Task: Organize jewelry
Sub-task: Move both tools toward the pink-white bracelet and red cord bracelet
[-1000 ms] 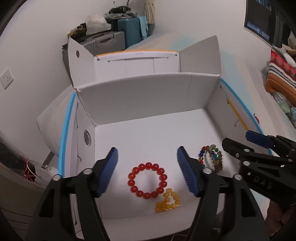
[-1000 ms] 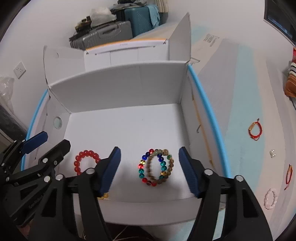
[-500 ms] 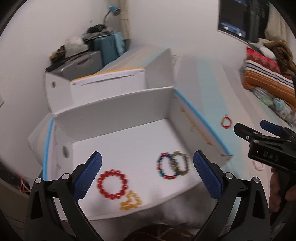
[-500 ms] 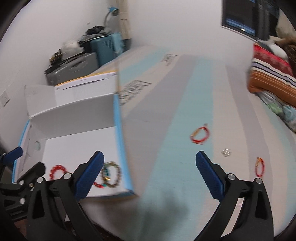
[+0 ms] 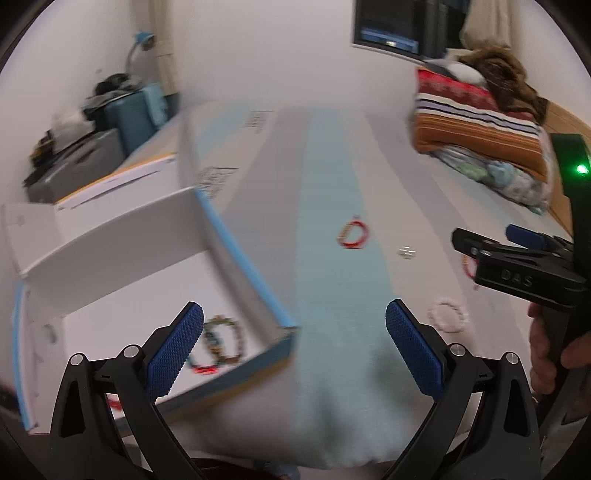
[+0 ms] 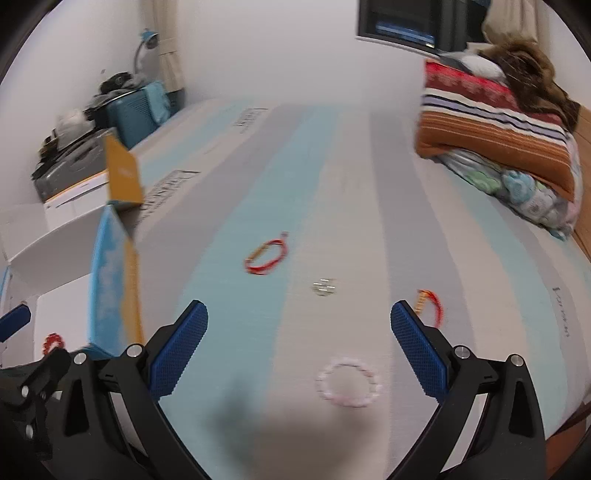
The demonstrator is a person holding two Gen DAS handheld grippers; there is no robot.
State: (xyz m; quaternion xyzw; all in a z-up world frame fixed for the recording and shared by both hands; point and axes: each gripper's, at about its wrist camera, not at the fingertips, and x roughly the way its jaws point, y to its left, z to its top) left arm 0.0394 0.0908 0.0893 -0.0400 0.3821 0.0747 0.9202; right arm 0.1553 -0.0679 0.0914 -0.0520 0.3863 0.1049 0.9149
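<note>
On the striped bed sheet lie a pale pink bead bracelet (image 6: 349,384), a red cord bracelet (image 6: 266,256), a second red cord bracelet (image 6: 430,306) and small silver earrings (image 6: 324,287). My right gripper (image 6: 299,350) hangs open above the sheet, the pink bracelet just below its gap. My left gripper (image 5: 294,350) is open over the corner of the white box (image 5: 255,295), where a multicoloured bead bracelet (image 5: 221,343) lies. Nothing sits between either pair of fingers. The right gripper (image 5: 517,269) also shows at the right of the left wrist view, held by a hand (image 5: 546,365).
Folded striped blankets (image 6: 495,122) are piled at the far right of the bed. Suitcases (image 6: 136,107) and clutter stand at the far left by the wall. A red bead bracelet (image 6: 53,341) lies in the box. A dark screen (image 6: 402,24) hangs on the wall.
Both grippers swung right, from over the box to over the bed sheet, and their jaws widened. The bracelets in the box slid to the left of both views.
</note>
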